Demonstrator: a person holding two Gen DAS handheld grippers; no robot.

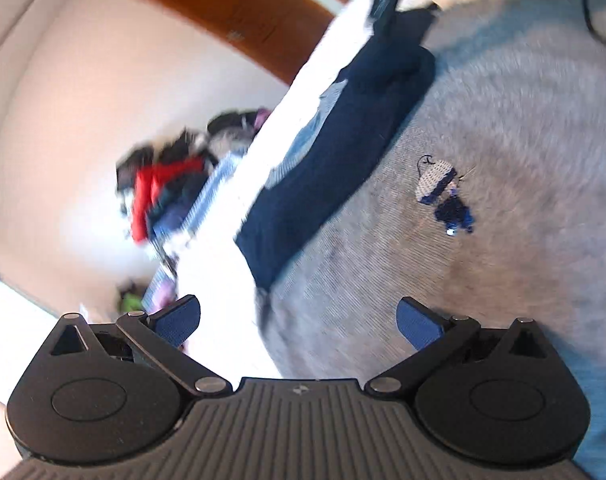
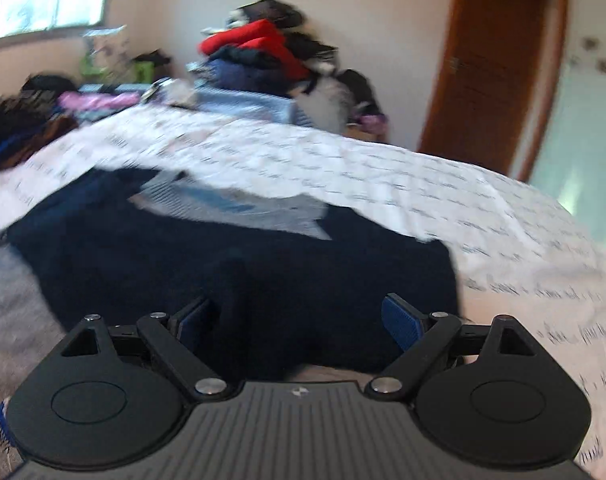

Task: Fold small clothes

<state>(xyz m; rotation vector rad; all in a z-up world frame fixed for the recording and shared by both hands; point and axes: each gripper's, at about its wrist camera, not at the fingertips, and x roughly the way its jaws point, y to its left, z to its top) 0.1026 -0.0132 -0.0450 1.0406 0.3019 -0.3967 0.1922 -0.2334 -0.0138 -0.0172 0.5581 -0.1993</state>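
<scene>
Fold barely begun — grey sweater [image 1: 483, 120] spread on bed [image 2: 383, 184], navy part [image 2: 223, 264] unfolded; left gripper [image 1: 299, 320], right gripper [image 2: 295, 320] wide apart, empty.

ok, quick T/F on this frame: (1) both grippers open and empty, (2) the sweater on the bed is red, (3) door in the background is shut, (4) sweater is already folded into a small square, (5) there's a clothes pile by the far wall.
1. True: left gripper and right gripper stand open, nothing between the pads.
2. False: the sweater is dark navy with a grey body.
3. True: the wooden door is shut.
4. False: it lies spread out on the bedsheet.
5. True: the clothes pile includes red items.
</scene>
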